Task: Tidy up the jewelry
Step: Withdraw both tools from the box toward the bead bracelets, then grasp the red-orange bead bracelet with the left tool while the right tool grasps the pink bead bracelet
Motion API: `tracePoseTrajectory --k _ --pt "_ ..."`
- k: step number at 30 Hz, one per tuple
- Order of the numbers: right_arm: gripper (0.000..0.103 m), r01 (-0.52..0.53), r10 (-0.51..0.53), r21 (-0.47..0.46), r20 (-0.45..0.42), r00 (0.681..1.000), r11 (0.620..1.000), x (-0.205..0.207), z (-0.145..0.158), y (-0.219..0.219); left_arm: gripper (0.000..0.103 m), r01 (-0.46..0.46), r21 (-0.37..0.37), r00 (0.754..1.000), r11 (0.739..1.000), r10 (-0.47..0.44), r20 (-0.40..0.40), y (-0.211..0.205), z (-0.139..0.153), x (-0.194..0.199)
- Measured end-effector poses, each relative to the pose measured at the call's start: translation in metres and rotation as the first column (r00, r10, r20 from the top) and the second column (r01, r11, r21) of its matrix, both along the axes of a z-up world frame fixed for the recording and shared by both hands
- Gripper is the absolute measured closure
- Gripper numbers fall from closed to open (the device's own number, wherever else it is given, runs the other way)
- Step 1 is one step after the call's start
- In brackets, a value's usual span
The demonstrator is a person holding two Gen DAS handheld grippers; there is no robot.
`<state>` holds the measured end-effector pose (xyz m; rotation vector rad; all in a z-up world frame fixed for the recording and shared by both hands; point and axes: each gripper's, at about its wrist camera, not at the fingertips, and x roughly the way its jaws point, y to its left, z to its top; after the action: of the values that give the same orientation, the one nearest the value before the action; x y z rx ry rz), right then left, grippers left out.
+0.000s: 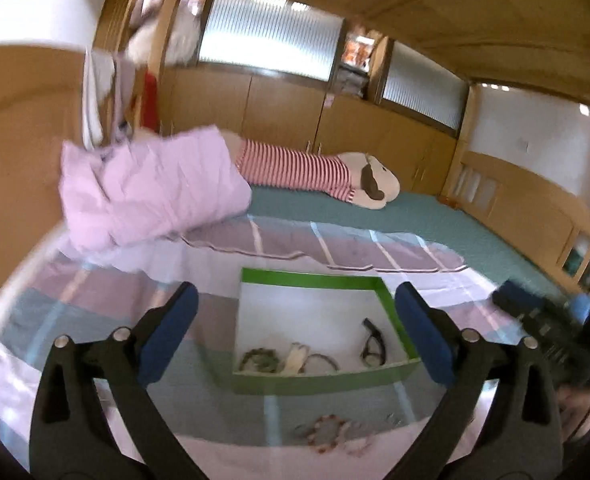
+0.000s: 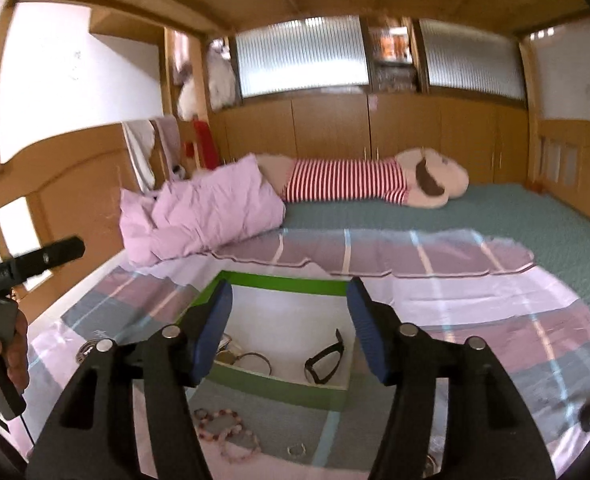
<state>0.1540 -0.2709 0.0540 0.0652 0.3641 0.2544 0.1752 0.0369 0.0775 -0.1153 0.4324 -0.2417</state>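
A green box (image 1: pixel 315 279) with a white floor lies on the bed; it also shows in the right wrist view (image 2: pixel 279 282). Inside lie several bracelets (image 1: pixel 261 360) and dark glasses (image 1: pixel 372 347), also seen in the right wrist view (image 2: pixel 324 360). Beaded bracelets (image 1: pixel 329 434) lie on the sheet in front of the box, in the right wrist view (image 2: pixel 227 428) beside a small ring (image 2: pixel 296 449). My left gripper (image 1: pixel 295 308) is open and empty above the box. My right gripper (image 2: pixel 289 304) is open and empty above the box too.
A pink pillow (image 2: pixel 199 216) and a striped plush toy (image 2: pixel 375 182) lie further back on the bed. A checked sheet (image 2: pixel 495 320) covers the near part. Wooden cabinets line the far wall. Metal bangles (image 2: pixel 87 350) lie left of the box.
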Motion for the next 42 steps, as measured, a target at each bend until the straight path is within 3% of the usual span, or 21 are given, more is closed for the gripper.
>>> tracePoseTrajectory --k 5,8,15,26,31,33,36,42 --pt "0.043 -0.013 0.013 -0.039 0.012 1.000 0.999 -0.040 -0.001 0.001 0.004 0.014 0.168 1.000 0.986 -0.018 0.020 -0.015 -0.012 -0.055" --pt "0.043 -0.023 0.021 -0.051 -0.042 0.999 0.998 -0.052 -0.013 0.006 0.004 0.002 0.220 1.000 0.976 -0.003 0.000 -0.020 -0.021 -0.076" --pt "0.043 -0.080 0.070 -0.075 -0.118 0.990 0.994 -0.078 -0.038 0.029 0.004 0.015 0.169 0.994 0.986 0.004 -0.111 -0.022 -0.041 -0.103" --pt "0.043 -0.074 0.060 -0.096 -0.140 0.988 0.993 -0.070 -0.050 0.034 0.004 -0.002 0.152 0.992 0.988 0.021 -0.125 -0.021 -0.048 -0.100" --pt "0.044 -0.119 0.098 -0.120 -0.172 0.980 0.986 -0.062 -0.062 0.043 0.004 -0.005 0.137 0.992 0.991 0.023 -0.124 -0.018 -0.046 -0.097" --pt "0.044 -0.153 0.119 -0.158 -0.210 0.970 0.975 -0.053 -0.077 0.055 0.004 -0.008 0.133 0.992 0.991 0.025 -0.124 -0.016 -0.046 -0.096" --pt "0.053 -0.209 0.140 -0.213 -0.300 0.944 0.954 -0.031 -0.107 0.075 0.004 -0.022 0.128 0.991 0.992 0.038 -0.125 -0.013 -0.044 -0.091" --pt "0.070 -0.273 0.147 -0.219 -0.461 0.875 0.937 0.007 -0.164 0.102 0.004 -0.041 0.120 0.989 0.992 0.057 -0.133 -0.007 -0.045 -0.081"
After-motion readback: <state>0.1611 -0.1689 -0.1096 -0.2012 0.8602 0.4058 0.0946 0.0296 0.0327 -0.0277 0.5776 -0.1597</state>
